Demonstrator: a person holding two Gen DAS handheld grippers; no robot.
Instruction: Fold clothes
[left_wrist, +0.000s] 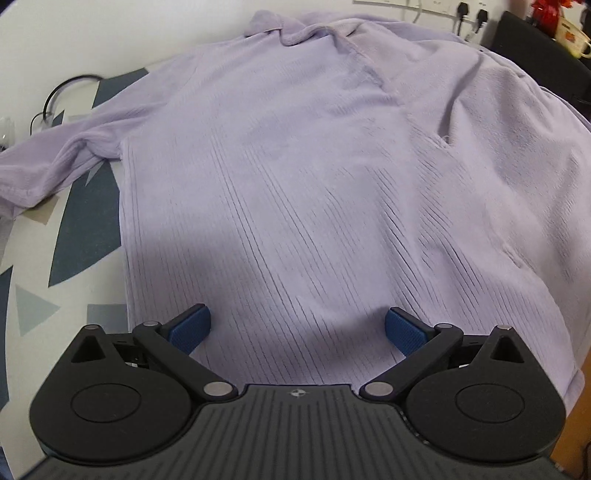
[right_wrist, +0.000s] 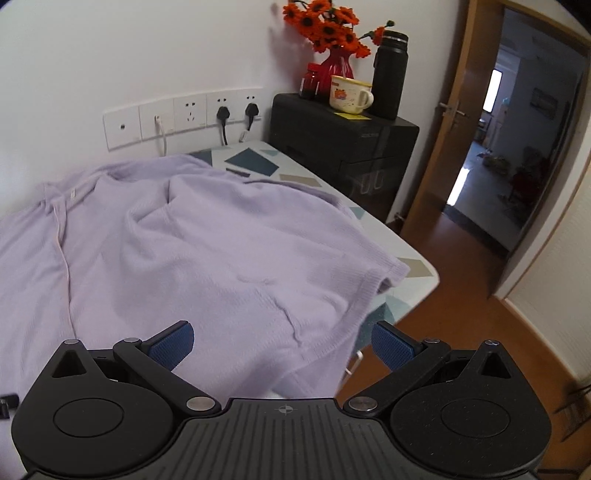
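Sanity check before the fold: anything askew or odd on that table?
The lilac garment isn't flat: its right side is bunched into ridges, and one sleeve trails off crumpled to the left. No spills or damage visible.

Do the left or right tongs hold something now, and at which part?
Nothing is held. The left tongs and right tongs are both open above the purple garment.

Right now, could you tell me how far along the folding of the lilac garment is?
Done: the lilac garment lies spread on the patterned table, collar towards the wall, with no fold visible. In hand: nothing; the left gripper and right gripper hover open over its near hem. Left: the left sleeve lies out sideways, and all the folds are yet to be made.
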